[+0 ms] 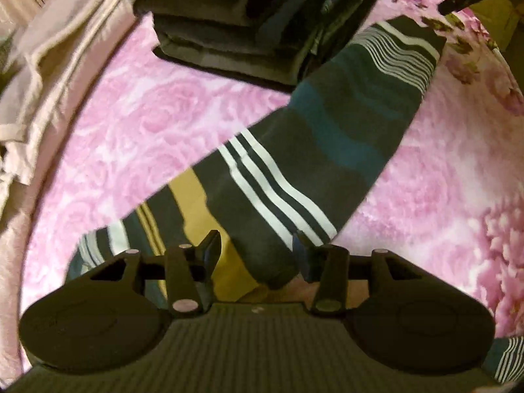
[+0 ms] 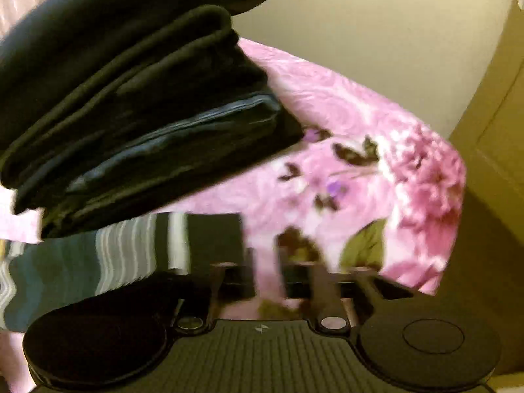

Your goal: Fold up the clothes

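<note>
The striped garment [image 1: 314,150] lies folded long on the bed [image 1: 137,137], just beside the dark stack [image 1: 249,23]. Left gripper [image 1: 255,249] fingers straddle its near end, spread, unpinched. Right gripper [image 2: 265,262] fingers are spread, empty. Risk: a loose end slips, undoing the fold, or the stack is nudged.

Warm, dim indoor light; both fisheye views motion-blurred, edges bent.

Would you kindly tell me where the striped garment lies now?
In the left wrist view the striped garment lies diagonally across the pink bedspread, its far end beside the stack of dark folded clothes.
</note>
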Action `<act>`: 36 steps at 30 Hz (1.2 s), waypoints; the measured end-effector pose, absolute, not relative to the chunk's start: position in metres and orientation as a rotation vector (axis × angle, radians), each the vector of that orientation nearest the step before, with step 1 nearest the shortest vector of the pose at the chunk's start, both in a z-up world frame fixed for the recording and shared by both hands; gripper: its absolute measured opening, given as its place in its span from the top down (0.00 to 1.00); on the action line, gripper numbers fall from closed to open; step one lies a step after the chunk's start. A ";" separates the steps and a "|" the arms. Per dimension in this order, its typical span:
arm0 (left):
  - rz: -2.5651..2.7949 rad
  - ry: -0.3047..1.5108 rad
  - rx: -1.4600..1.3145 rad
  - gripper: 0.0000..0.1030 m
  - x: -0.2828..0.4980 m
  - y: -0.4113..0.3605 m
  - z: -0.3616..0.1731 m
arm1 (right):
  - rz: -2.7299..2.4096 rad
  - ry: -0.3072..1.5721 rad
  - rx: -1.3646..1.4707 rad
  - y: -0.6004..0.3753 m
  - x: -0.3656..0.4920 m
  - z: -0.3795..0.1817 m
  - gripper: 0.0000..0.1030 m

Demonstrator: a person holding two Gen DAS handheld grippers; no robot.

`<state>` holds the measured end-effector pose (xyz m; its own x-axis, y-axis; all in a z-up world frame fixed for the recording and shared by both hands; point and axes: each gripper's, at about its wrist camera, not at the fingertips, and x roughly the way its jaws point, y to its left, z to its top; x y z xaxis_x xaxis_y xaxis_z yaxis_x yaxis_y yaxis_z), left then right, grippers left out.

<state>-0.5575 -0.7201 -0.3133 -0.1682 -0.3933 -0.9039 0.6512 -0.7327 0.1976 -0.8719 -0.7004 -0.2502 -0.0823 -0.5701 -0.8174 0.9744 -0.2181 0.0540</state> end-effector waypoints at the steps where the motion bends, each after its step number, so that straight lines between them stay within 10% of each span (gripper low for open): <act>1: -1.955 0.329 1.419 0.57 -0.557 -0.720 -0.318 | -1.587 0.613 0.866 -0.697 -0.862 -0.251 0.21; 12: -1.835 0.521 1.401 0.56 -0.513 -0.676 -0.299 | -1.281 0.810 1.098 -0.704 -0.803 -0.295 0.21; 36: -1.404 0.819 0.878 0.37 -0.264 -0.379 -0.162 | -1.064 0.891 0.801 -0.489 -0.533 -0.145 0.07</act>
<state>-0.2644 -0.3787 -0.1619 0.0145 -0.4626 -0.8864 0.9993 -0.0226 0.0281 -0.5328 -0.4889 -0.1450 0.2258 -0.3771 -0.8982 0.9505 0.2875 0.1182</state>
